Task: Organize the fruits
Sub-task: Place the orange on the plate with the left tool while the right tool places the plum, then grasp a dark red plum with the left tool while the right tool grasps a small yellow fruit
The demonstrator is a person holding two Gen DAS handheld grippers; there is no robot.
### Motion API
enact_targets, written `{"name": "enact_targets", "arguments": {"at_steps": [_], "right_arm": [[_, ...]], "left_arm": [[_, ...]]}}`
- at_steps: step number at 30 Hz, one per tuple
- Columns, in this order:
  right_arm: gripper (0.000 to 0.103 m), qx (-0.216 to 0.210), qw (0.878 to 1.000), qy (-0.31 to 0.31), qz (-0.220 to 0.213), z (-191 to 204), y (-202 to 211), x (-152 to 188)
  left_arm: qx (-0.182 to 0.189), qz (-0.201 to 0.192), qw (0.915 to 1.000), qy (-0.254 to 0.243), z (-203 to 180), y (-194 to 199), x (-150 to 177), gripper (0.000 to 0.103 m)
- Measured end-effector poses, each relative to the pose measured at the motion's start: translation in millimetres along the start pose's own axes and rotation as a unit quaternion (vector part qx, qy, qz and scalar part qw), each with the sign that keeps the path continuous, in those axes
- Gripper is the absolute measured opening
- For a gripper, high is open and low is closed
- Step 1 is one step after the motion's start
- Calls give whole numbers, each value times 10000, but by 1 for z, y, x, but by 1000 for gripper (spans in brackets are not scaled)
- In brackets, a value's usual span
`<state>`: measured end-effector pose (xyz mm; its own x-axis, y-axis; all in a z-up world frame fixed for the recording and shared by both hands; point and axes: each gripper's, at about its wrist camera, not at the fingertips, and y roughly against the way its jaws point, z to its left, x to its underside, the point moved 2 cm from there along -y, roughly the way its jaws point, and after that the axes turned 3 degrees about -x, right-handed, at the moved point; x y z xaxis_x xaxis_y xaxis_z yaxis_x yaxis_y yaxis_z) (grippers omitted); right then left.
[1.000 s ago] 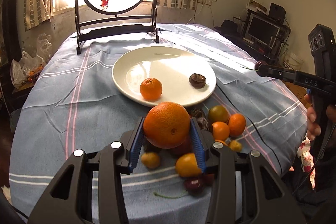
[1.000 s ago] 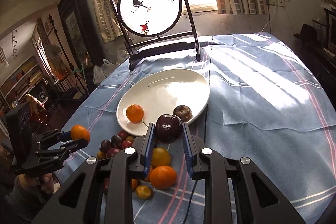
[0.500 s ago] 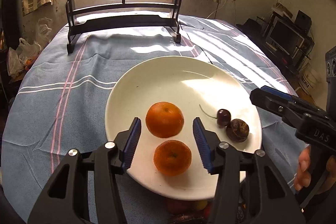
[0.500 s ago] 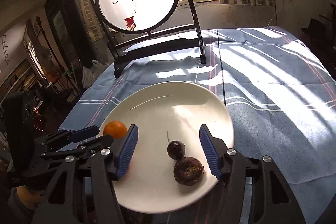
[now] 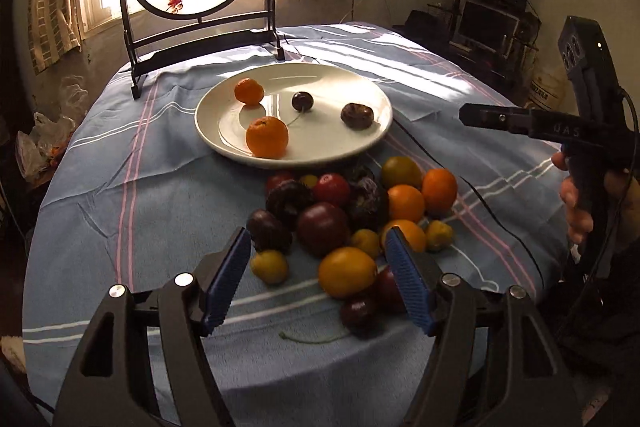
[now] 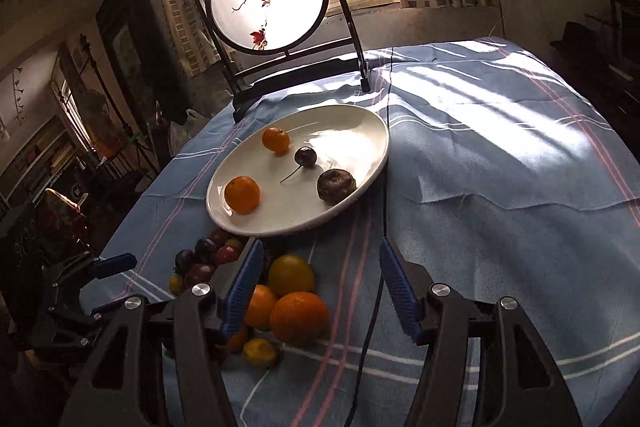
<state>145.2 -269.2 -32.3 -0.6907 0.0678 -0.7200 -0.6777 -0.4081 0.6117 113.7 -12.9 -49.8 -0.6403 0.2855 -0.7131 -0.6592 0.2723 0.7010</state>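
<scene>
Both grippers empty above the fruit pile, four fruits on the plate

Left wrist view shows the left gripper (image 5: 318, 273) with its jaws spread and nothing pinched; they have just been opening. Beyond and between them lies the pile of loose fruit (image 5: 352, 215) on the blue-clothed bench (image 5: 120, 195). A yellow fruit (image 5: 347, 277) sits just inside the right-hand jaw, not touched by it, and a dark cherry (image 5: 358, 311) below it is partly hidden by that jaw. Farther ahead stands the white plate (image 5: 360, 147), carrying a large orange (image 5: 267, 137), a small orange (image 5: 249, 91), a stemmed cherry (image 5: 302, 101) and a brown wrinkled fruit (image 5: 357, 115). The right gripper (image 5: 480, 117) reaches in from the right edge; here its jaws are seen edge-on and hard to read, and the hand (image 5: 576, 203) on its grip is cut off.

From the right wrist, the right gripper's jaws stand apart over bare cloth, holding nothing; the fruit pile lies at and partly behind the left-hand jaw.

A second ago the left jaws gripped the large orange and the right jaws a cherry; both now rest on the plate, and both grippers are back near the pile.
</scene>
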Motion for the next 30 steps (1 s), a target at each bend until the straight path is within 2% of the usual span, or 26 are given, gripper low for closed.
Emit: {"name": "enact_targets", "arguments": {"at_steps": [4,6,9,13,17,19,20,21,24,30], "right_arm": [[62,-43,10000,-16,3,3,16,24],[62,-86,10000,-26,23,5,22,32],[62,-71,9999,39,61,9,27,42],[62,-78,9999,39,138,10,30,51],[62,-169,9996,20,220,13,30,58],[61,-189,9994,103,267,18,30,61],[61,-197,9993,153,295,20,30,62],[61,-206,9991,198,322,23,29,64],[60,-261,9984,275,422,27,24,67],[54,-369,9953,516,736,44,-2,72]], "left_arm": [[60,95,9999,-77,-13,6,26,67],[101,192,9998,-40,-16,3,34,57],[97,332,9994,-54,-19,-5,44,50],[-96,348,9992,-181,-19,-16,48,48],[-81,248,9995,-168,-18,-26,45,48],[72,282,9995,-100,-16,-31,46,40],[274,277,9992,-43,-15,-32,47,28],[314,269,9991,-16,-15,-30,47,26],[259,199,9994,-126,-19,-23,49,26],[271,-59,9996,21,-11,7,45,26]]}}
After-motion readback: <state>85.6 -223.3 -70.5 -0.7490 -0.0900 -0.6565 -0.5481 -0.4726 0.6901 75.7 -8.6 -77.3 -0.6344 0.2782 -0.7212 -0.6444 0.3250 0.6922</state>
